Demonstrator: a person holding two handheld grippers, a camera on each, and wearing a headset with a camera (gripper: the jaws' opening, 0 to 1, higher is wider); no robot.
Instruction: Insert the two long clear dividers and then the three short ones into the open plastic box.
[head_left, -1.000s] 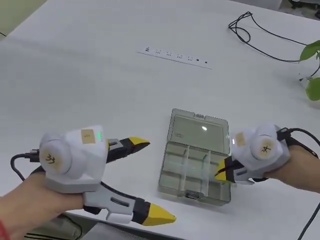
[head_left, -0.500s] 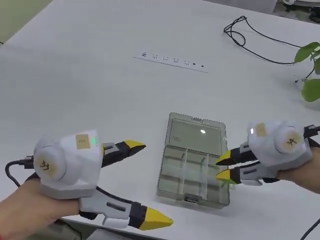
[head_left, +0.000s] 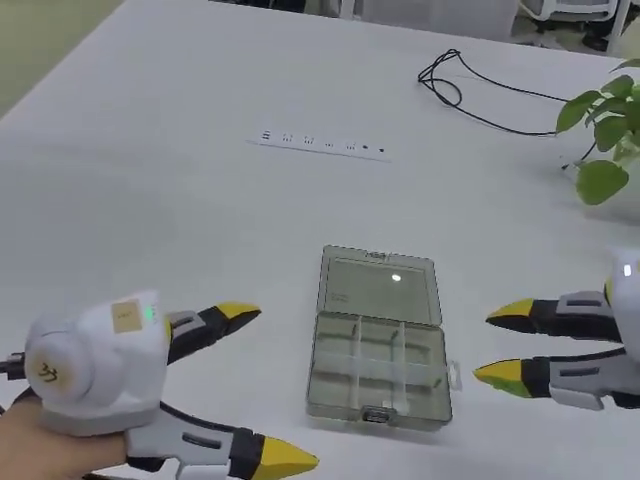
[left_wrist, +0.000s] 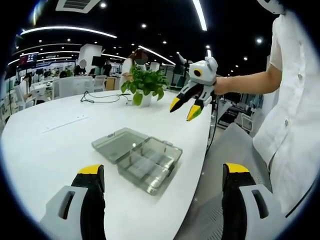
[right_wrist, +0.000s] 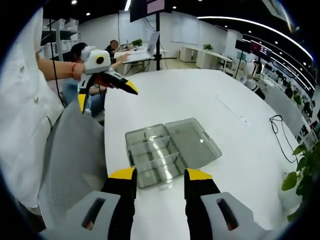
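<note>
The clear grey plastic box lies open on the white table, close to the table's near edge. Its flat lid is folded back on the far side and rests on the tabletop. Inside the tray, clear dividers stand upright and split it into compartments. Two long ones run from the lid side toward the front latch, with short pieces crossing between them, though their exact count is hard to read through the clear plastic. Left of the box, and a little nearer the person, the left gripper points toward the box with its yellow-tipped jaws spread wide and nothing between them. It is well apart from the box and touches nothing. Right of the box, level with the tray, the right gripper also points inward. Its jaws are parted by a narrower gap and are empty, with the tips near the box's right wall but clear of it. In both gripper views the box sits ahead of the jaws, and the other gripper is held in the air beyond it. Beyond the lid, a flat white power strip lies on the table. Farther off to the right of it are a looped black cable and a green leafy plant.
</note>
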